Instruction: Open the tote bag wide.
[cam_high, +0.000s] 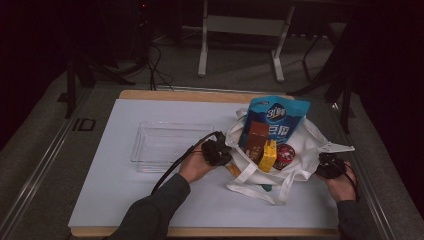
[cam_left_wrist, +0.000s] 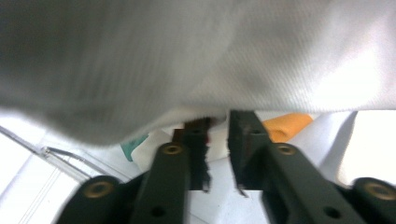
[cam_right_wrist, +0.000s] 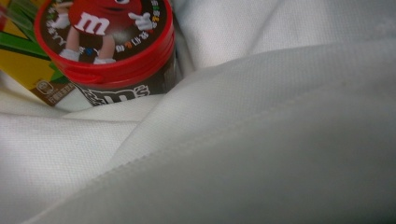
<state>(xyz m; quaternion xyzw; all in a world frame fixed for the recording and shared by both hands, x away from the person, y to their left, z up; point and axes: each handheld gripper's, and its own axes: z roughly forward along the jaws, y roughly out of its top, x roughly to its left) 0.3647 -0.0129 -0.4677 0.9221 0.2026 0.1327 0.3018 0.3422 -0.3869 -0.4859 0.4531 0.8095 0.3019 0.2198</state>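
Spreading the white tote bag (cam_high: 295, 150) at mid-table calls for even pull: your left gripper (cam_high: 217, 151) sits at its left rim, jaws narrowly parted, cloth just beyond. Whether your right gripper (cam_high: 331, 165) grips the right rim I cannot tell. Keep the M&M's tub (cam_right_wrist: 109, 44) upright.

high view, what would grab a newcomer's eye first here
The white tote bag right of centre on the table, stuffed with snacks: a tall blue pouch stands out of its mouth, with a yellow carton and a red-lidded candy tub in front. The left gripper and right gripper sit at the bag's two sides. An empty clear tray lies to its left.
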